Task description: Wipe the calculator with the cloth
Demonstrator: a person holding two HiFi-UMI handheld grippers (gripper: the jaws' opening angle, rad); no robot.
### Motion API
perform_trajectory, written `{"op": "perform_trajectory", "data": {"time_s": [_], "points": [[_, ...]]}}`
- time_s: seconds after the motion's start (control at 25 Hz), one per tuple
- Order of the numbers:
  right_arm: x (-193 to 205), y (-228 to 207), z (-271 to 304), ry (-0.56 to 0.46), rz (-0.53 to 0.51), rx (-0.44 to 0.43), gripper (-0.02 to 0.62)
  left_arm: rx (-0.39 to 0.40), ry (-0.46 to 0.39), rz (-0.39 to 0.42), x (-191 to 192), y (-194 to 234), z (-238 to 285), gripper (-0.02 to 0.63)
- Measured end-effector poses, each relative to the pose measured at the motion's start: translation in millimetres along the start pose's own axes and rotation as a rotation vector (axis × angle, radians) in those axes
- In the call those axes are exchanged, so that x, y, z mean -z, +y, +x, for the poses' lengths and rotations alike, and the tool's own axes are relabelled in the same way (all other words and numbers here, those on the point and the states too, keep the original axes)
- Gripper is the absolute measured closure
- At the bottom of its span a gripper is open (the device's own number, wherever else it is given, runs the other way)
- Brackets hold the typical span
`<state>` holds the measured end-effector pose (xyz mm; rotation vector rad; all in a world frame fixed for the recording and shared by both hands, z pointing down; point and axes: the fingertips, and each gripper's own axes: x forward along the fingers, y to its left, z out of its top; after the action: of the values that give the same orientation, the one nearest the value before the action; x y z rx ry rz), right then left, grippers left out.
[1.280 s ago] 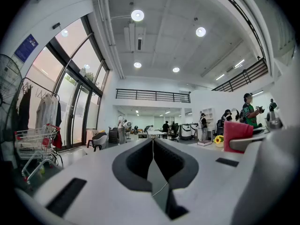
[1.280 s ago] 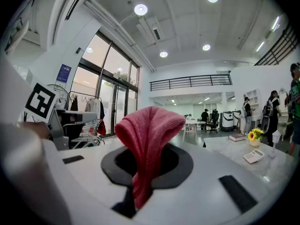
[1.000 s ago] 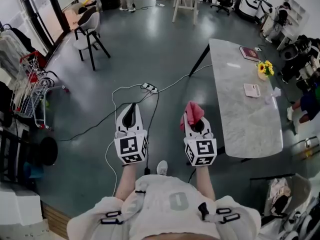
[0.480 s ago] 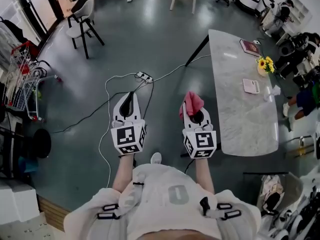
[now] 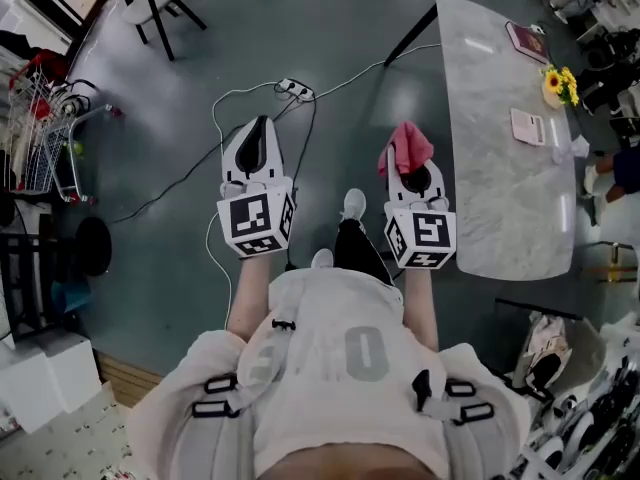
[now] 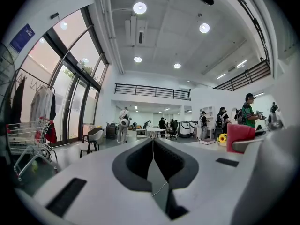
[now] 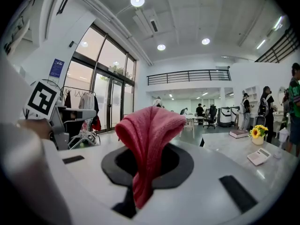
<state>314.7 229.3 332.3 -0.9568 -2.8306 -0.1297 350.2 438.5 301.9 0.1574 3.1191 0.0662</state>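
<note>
The jaws of the right gripper (image 5: 412,166) clamp a crumpled pink cloth (image 5: 409,144), those of the left gripper (image 5: 261,128) meet with nothing between, and the pale rectangular calculator (image 5: 527,126) lies near the far right edge of the grey marble bench (image 5: 500,203).

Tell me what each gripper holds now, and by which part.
The right gripper holds the pink cloth, pinched along a fold, bunched end beyond the tips. The left gripper is shut, empty.

Head camera steeply down; others level; table (image 5: 500,188) shared.
</note>
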Motion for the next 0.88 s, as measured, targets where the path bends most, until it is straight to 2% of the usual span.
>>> {"op": "perform_trajectory", "data": {"time_s": [0.2, 0.36, 0.44, 0.68, 0.88], "points": [[-2.0, -21.3, 50.8, -0.015, -0.017, -0.025, 0.549, -0.022, -0.015, -0.002, 7.8, 7.1, 46.9, 0.584], [-10.7, -34.7, 100.5, -0.019, -0.037, -0.050, 0.549, -0.017, -0.015, -0.102, 7.6, 18.2, 92.3, 0.584], [-18.6, -47.0, 129.2, -0.028, -0.037, -0.061, 0.549, -0.007, -0.033, -0.122, -0.8, 18.2, 121.1, 0.584], [-35.3, -104.4, 214.3, -0.013, -0.008, -0.089, 0.549, 0.005, -0.018, -0.066, -4.4, -1.1, 225.0, 0.584], [-50.6, -181.8, 267.4, -0.016, -0.006, -0.036, 0.549, 0.067, -0.011, -0.031, -5.1, -39.8, 324.5, 0.584]]}}
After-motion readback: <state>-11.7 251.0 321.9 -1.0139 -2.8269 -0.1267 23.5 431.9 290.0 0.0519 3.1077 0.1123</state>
